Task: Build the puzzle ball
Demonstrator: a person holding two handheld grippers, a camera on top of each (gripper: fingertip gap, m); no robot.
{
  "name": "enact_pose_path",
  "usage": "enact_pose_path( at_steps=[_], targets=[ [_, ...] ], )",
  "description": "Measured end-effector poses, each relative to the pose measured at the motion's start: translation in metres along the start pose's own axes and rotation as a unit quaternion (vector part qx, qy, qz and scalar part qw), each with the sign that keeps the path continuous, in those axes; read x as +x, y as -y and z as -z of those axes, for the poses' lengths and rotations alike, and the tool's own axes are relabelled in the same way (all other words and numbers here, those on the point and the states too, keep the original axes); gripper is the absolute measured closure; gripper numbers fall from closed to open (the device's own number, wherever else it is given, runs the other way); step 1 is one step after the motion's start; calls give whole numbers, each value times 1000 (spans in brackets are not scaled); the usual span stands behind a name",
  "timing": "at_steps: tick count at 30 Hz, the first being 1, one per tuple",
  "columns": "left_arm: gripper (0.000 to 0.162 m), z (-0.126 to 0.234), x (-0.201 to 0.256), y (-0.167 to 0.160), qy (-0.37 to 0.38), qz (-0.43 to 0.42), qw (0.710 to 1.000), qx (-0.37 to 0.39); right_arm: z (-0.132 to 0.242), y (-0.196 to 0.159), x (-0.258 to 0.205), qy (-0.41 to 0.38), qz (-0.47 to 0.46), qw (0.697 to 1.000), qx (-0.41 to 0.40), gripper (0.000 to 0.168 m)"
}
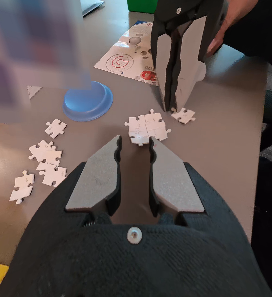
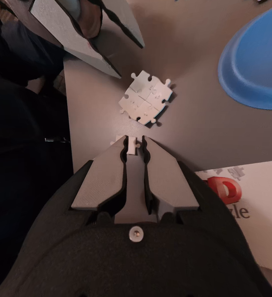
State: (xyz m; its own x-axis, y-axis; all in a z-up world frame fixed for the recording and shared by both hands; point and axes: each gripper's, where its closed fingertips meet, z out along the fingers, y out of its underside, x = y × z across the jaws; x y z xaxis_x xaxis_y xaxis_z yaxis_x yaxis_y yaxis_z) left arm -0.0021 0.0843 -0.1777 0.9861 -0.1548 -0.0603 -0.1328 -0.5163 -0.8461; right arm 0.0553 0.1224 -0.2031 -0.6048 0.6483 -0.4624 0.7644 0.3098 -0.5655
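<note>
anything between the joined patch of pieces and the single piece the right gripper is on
No, only bare table lies between the joined patch and the single piece at the right gripper; the right wrist view shows it best.

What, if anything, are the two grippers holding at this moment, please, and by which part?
Left gripper: nothing. Right gripper has its jaws astride the knobbed edge of a loose puzzle piece; whether it is gripped cannot be told.

Printed wording on instruction sheet (image 1: pixel 128 53); small markings — probably numbers — on puzzle pieces (image 1: pixel 145 127).
</note>
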Motion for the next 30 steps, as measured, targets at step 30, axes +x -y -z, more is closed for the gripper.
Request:
enact_pose_path(
  at_steps=[30],
  targets=[
    [130, 7, 0, 4, 57, -37, 998, 17, 237, 25, 50, -393, 31, 767, 507, 140]
  ],
)
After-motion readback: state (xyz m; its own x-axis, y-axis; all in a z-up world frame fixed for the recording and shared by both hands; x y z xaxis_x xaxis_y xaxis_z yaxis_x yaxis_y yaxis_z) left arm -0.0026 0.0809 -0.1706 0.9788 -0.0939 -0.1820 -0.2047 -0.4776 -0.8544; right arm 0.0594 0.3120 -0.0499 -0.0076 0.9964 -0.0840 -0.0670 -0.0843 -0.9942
